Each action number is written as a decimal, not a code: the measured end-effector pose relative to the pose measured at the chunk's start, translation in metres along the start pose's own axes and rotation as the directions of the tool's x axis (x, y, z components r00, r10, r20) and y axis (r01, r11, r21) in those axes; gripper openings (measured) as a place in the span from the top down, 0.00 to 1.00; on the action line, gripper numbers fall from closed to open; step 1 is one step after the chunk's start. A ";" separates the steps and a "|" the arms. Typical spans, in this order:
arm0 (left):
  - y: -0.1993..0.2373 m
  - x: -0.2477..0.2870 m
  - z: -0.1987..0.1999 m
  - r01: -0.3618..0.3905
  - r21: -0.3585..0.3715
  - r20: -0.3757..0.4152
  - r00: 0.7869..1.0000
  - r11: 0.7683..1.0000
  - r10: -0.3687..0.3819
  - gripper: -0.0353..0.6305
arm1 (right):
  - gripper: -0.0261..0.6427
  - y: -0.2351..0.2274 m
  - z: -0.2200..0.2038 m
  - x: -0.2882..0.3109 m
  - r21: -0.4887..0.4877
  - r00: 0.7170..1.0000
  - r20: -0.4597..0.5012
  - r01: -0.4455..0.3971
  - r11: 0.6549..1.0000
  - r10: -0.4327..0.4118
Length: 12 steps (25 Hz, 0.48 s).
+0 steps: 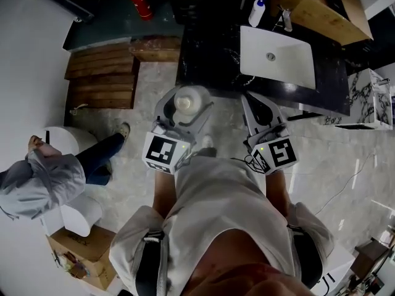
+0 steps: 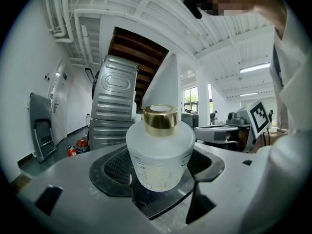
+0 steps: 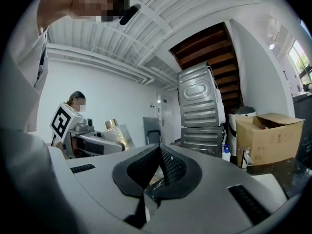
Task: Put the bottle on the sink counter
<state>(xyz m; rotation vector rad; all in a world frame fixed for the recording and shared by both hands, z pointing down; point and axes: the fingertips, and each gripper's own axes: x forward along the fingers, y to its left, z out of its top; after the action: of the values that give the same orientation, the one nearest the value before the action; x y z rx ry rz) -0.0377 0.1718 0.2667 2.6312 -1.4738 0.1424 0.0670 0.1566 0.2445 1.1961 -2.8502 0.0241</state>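
A frosted white bottle with a gold cap (image 2: 160,152) sits upright between the jaws of my left gripper (image 2: 161,172), which is shut on its body. From the head view the bottle (image 1: 188,99) and left gripper (image 1: 186,110) hang over the pale floor, just short of the black marble sink counter (image 1: 210,54). My right gripper (image 1: 252,102) is beside it to the right, near the counter's front edge. Its jaws are shut with nothing between them (image 3: 160,165). The right gripper view also catches the bottle (image 3: 118,133) at its left.
A white basin (image 1: 278,55) is set into the counter, with a blue-capped bottle (image 1: 257,11) behind it. Wooden steps (image 1: 102,79) and a red fire extinguisher (image 1: 142,0) lie to the left. A seated person (image 1: 43,177) and a cardboard box (image 1: 80,254) are at lower left.
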 end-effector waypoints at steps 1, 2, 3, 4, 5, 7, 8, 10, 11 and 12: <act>0.005 0.003 0.002 0.007 -0.001 0.006 1.000 1.000 -0.007 0.45 | 0.97 -0.001 0.000 0.006 -0.001 1.000 -0.002 0.006 1.000 -0.006; 0.010 0.007 0.004 0.014 -0.003 0.013 1.000 1.000 -0.014 0.45 | 0.97 -0.003 0.001 0.011 -0.001 1.000 -0.003 0.013 1.000 -0.013; 0.014 0.010 0.006 0.021 -0.005 0.020 1.000 1.000 -0.021 0.45 | 0.97 -0.004 0.001 0.016 -0.001 1.000 -0.004 0.020 1.000 -0.020; 0.018 0.013 0.008 0.029 -0.005 0.026 0.999 1.000 -0.029 0.45 | 0.97 -0.005 0.001 0.020 -0.001 1.000 -0.004 0.026 1.000 -0.026; 0.022 0.016 0.009 0.036 -0.004 0.029 0.999 0.999 -0.036 0.45 | 0.97 -0.006 0.001 0.025 -0.001 0.999 -0.005 0.033 0.999 -0.033; 0.031 0.021 0.010 0.046 -0.003 0.030 0.998 0.999 -0.046 0.45 | 0.97 -0.007 -0.002 0.032 -0.002 0.999 -0.014 0.044 0.999 -0.044; 0.035 0.023 0.009 0.050 -0.004 0.029 0.998 0.999 -0.049 0.45 | 0.97 -0.008 -0.004 0.035 -0.002 0.999 -0.022 0.050 0.999 -0.050; 0.042 0.029 0.007 0.054 -0.010 0.025 0.998 0.998 -0.054 0.45 | 0.97 -0.011 -0.006 0.041 0.002 0.998 -0.029 0.061 0.998 -0.061; 0.045 0.032 0.005 0.056 -0.014 0.019 0.998 0.998 -0.055 0.45 | 0.97 -0.013 -0.007 0.044 0.002 0.997 -0.031 0.066 0.998 -0.066; 0.048 0.035 0.002 0.058 -0.018 0.013 0.998 0.998 -0.058 0.45 | 0.97 -0.016 -0.008 0.047 0.002 0.997 -0.035 0.070 0.998 -0.070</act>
<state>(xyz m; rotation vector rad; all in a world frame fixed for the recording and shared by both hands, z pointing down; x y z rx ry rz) -0.0605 0.1169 0.2722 2.6619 -1.3941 0.1064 0.0458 0.1121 0.2551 1.2821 -2.7774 0.0460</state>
